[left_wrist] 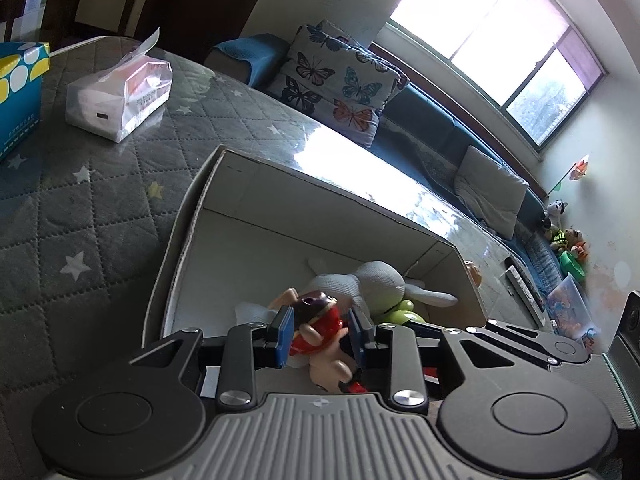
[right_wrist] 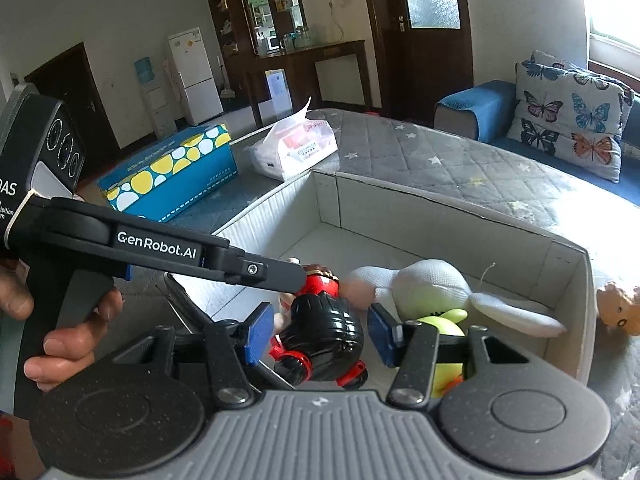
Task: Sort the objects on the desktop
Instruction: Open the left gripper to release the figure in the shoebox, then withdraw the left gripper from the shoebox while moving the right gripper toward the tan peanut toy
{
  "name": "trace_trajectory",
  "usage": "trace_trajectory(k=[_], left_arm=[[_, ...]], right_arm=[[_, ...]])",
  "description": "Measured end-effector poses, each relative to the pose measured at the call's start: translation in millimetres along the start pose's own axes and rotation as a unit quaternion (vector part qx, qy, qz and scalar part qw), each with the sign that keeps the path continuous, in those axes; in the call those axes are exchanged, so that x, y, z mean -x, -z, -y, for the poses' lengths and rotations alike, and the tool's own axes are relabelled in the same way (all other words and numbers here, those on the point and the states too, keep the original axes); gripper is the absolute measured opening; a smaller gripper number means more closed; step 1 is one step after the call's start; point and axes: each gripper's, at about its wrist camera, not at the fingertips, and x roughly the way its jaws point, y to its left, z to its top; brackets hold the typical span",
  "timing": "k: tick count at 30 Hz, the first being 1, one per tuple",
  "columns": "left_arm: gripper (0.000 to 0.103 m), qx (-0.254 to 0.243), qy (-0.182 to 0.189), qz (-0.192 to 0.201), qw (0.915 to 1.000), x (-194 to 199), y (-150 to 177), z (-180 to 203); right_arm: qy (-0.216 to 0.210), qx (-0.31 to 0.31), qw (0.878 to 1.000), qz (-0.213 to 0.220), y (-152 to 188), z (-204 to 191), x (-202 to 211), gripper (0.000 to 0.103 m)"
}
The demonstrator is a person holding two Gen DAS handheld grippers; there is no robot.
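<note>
Toys [right_wrist: 320,332] in cardboard box [right_wrist: 440,204]; left gripper [right_wrist: 298,280] reads "GenRobot.AI".

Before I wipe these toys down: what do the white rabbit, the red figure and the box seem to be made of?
White rabbit: soft knitted or woven fabric, matte; a fine mesh texture shows and its ear lies limp.
Red figure: hard plastic, probably; glossy highlights, smooth moulded limbs.
Box: cardboard, it seems; thin flat walls with fold lines, dull pale finish inside.
</note>
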Motion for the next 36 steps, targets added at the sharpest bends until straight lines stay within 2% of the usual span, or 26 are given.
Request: trace_trajectory(k=[12, 22, 36], left_arm=[[0.032, -0.028, 0.002, 0.004, 0.9996, 10.2, 10.2, 27.9], [0.033, -0.054, 0.000, -0.007, 0.9985, 9.0, 27.2, 54.4], [0.034, -0.102, 0.020, -0.019, 0.9944, 7.3, 46.7, 106.4]], right_arm=[[0.011, -0.005, 1.000, 0.012, 10.5, 0.0, 20.8, 0.053], [0.022, -0.008, 1.000, 0.017, 23.9, 2.6, 40.2, 0.054], [0.054, -0.020, 0.998, 0.032, 52.7, 22.6, 90.7, 0.054]])
